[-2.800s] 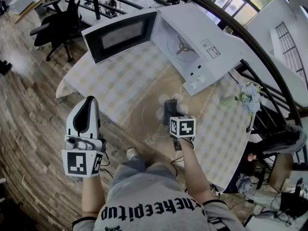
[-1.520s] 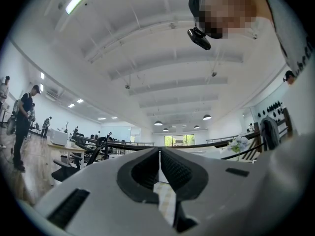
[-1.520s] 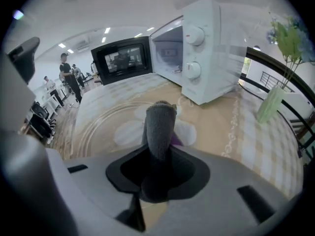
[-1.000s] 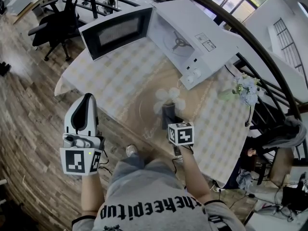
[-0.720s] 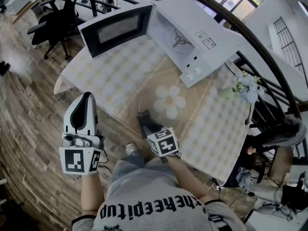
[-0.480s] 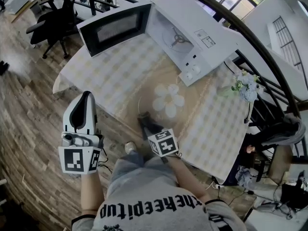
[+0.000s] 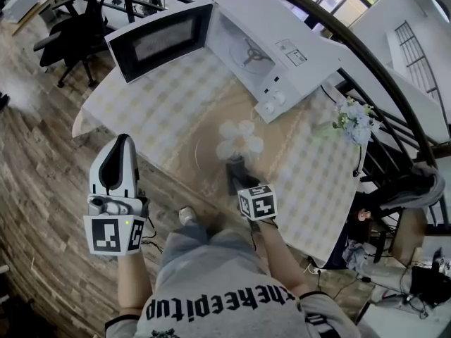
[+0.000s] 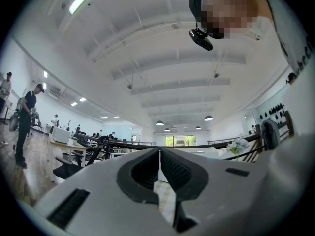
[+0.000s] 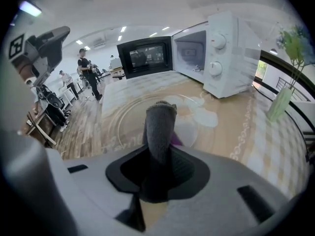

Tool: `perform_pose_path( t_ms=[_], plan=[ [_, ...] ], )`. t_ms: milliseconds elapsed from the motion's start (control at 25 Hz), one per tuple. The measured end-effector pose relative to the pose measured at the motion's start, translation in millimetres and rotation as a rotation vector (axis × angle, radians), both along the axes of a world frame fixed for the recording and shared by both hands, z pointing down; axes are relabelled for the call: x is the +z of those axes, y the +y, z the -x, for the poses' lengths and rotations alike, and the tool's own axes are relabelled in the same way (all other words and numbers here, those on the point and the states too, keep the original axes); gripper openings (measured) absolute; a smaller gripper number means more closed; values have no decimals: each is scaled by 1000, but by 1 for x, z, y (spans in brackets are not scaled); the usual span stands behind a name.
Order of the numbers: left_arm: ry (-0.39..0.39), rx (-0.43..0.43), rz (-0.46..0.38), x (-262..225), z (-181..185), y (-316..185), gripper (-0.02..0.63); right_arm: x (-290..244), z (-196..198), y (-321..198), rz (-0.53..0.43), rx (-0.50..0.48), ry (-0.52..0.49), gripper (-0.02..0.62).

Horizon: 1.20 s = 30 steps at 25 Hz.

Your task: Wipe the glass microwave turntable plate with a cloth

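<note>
Open office hall, plank floor, checked table (image 7: pixel 141 111) at centre. Flat on the beige mat toward the table's near edge: glass turntable plate (image 7: pixel 206 152), clear, traceable mostly by its ringed rim. Probably weighty, stiff, slick and breakable, so best pressed on lightly and gripped, if at all, by the rim. Over its near part, contact unclear: grey cloth (image 9: pixel 158 124), soft, folded thick, pinched by its lower end between the closed-in jaws of the right gripper (image 7: pixel 235 173). Off the table's near-left corner: left gripper (image 7: pixel 121 146), clamped together on nothing, aimed upward. At the far edge, white microwave (image 7: pixel 282 44), door swung open; toward the right edge, flower vase (image 7: pixel 350 122).
</note>
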State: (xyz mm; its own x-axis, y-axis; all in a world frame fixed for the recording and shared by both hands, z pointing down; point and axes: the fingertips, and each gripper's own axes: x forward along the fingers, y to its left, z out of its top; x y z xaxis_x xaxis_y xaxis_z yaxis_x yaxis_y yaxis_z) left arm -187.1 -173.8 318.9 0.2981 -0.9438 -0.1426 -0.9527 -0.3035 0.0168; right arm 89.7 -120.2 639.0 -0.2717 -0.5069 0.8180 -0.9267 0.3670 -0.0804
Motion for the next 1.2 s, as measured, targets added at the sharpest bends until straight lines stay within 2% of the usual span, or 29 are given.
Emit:
perform_pose_path(
  t_ms=[320, 760, 920, 1200],
  plan=[
    [-14, -8, -9, -5, -13, 14, 12, -1, -53, -9, -28, 75, 44, 100],
    [-20, -5, -24, -14, -42, 42, 12, -3, -63, -8, -76, 80, 89, 100],
    [-31, 10, -34, -21, -60, 56, 12, -16, -57, -8, -106, 76, 47, 101],
    [-33, 33, -52, -35, -90, 84, 12, -88, -50, 13, -286, 73, -118, 104]
  ],
)
